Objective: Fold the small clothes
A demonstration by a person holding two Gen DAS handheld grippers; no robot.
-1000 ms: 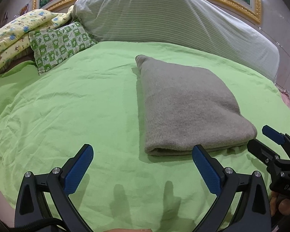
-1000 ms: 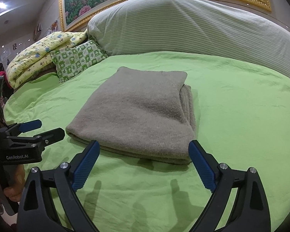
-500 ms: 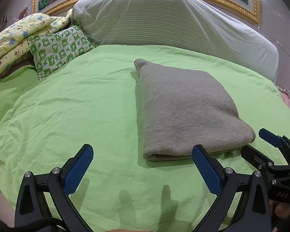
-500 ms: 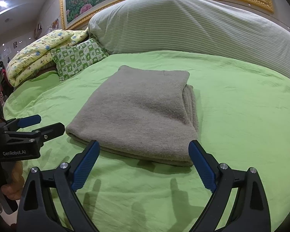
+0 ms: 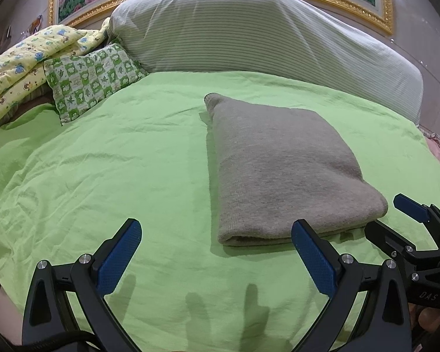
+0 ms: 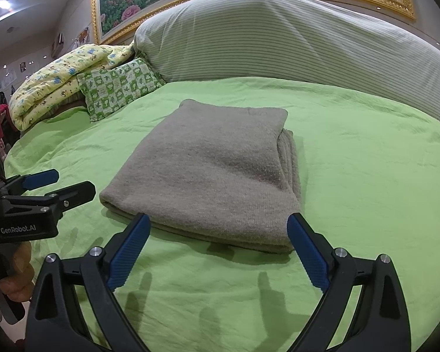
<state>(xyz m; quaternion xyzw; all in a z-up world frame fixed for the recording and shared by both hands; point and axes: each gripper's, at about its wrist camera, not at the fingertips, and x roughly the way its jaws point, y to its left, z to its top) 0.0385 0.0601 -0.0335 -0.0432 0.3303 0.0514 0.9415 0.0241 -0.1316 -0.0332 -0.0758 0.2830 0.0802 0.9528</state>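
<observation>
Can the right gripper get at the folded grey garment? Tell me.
Probably yes. The right gripper is open and empty, facing the near edge of the folded grey garment, with only bare green sheet between them.

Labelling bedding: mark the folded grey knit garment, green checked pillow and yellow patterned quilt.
folded grey knit garment (image 6: 214, 173), right wrist view, top face.
green checked pillow (image 5: 91, 82), left wrist view, centre.
yellow patterned quilt (image 6: 58, 88), right wrist view, upper fold.

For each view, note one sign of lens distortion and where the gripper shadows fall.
Left wrist view: the bed sheet bulges into a curve; finger shadows lie on it below the left gripper. Right wrist view: dark rounded corners; shadows below the right gripper.
</observation>
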